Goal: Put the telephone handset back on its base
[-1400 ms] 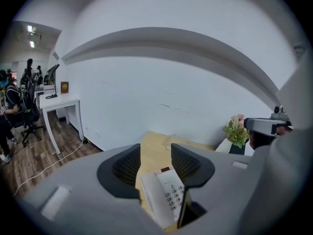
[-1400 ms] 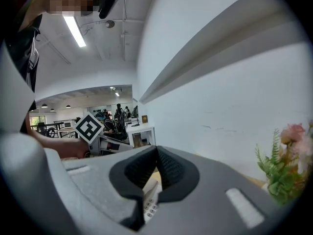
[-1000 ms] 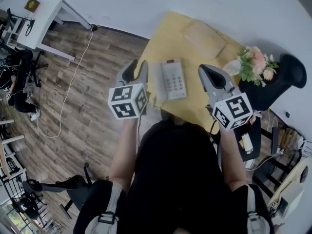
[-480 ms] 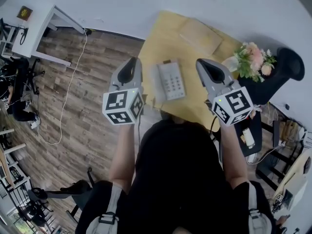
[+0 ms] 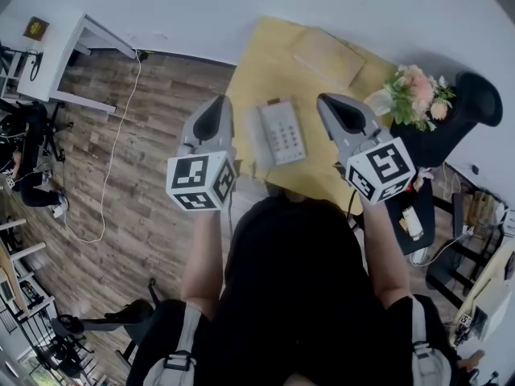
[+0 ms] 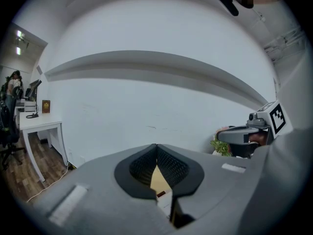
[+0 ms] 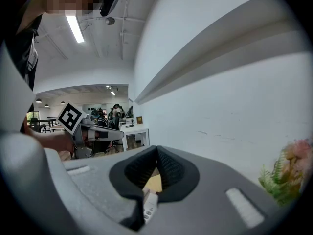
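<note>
Left tool (image 5: pixel 216 107) has just closed on nothing; right tool (image 5: pixel 330 103) stays pressed together.

no print is legible; the telephone (image 5: pixel 282 133) keypad is too small to read

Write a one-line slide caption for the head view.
Person holds left gripper and right gripper, jaws shut, either side of a grey telephone on a yellow table.

Both arms out front, side by side and apart. Left claw (image 5: pixel 217 107) points forward, slightly down; its jaws have just been closing and now meet at the tips, nothing between them. Right claw (image 5: pixel 330 105) same pose, jaws together, empty.
</note>
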Demonstrator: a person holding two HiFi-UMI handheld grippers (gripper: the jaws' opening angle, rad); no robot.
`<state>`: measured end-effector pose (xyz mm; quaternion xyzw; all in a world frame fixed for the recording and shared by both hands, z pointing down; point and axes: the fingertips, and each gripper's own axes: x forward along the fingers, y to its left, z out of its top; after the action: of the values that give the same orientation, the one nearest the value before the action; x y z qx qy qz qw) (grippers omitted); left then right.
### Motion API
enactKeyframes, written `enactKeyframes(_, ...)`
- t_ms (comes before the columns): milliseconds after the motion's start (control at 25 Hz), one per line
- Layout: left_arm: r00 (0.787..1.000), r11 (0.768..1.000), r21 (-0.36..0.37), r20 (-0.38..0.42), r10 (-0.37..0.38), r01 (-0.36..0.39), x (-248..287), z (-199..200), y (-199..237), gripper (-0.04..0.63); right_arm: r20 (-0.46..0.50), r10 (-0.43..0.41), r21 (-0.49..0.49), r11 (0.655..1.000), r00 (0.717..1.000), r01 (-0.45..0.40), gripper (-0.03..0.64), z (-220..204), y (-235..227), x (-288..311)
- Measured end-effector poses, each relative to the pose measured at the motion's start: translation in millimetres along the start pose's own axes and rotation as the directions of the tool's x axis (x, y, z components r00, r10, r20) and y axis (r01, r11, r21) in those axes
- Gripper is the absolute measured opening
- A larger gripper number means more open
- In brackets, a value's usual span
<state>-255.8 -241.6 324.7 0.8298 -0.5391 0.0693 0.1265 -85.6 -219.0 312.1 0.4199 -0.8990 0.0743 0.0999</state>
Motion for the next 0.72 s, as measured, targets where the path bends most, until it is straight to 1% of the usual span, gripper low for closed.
enactKeyframes(720,1.000,1.000,-0.011,-0.014,-0.004,0.004,5.0,-7.4,0.7,0.009,-0.026,-0.018,-0.020,1.000,0.999,0.017,0.003,-7.4,-2.7,3.2)
